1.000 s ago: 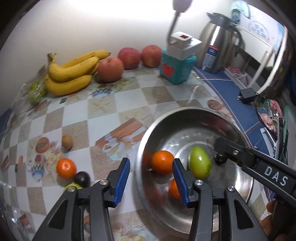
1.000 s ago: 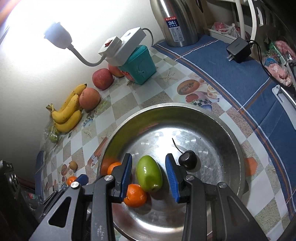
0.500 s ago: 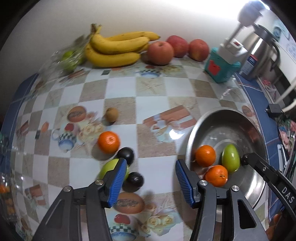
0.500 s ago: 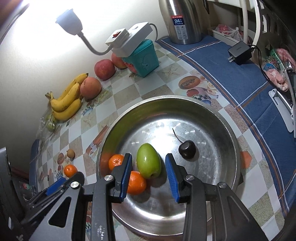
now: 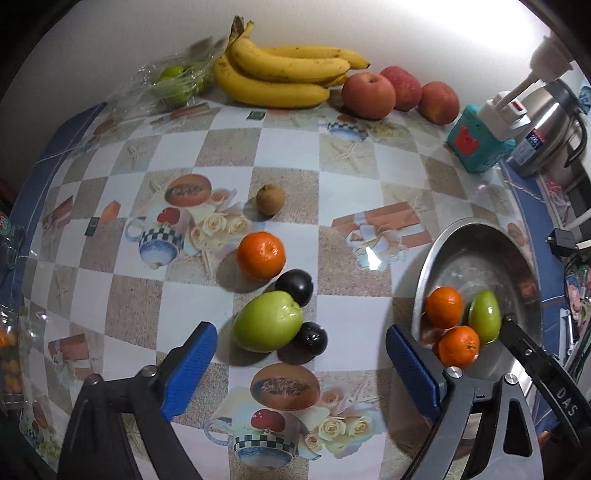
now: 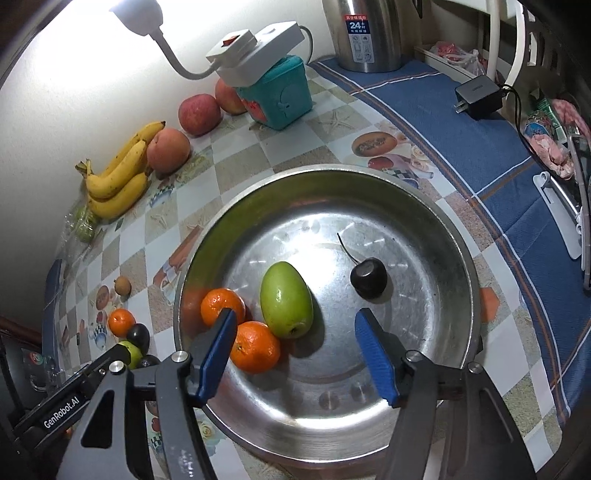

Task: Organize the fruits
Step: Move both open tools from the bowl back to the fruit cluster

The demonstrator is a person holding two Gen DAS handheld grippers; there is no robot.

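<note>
A steel bowl holds two oranges, a green fruit and a dark cherry; it also shows in the left wrist view. On the table lie a green fruit, two dark plums, an orange and a small brown fruit. My left gripper is open and empty, just in front of the loose green fruit. My right gripper is open and empty above the bowl, near its green fruit.
Bananas, three red apples and bagged green fruit lie along the back wall. A teal box with a power strip and lamp, a steel kettle and a charger stand behind the bowl.
My left gripper swung left from the bowl to the loose fruit on the table and opened wider. My right gripper pulled back a little over the bowl and opened wider.
</note>
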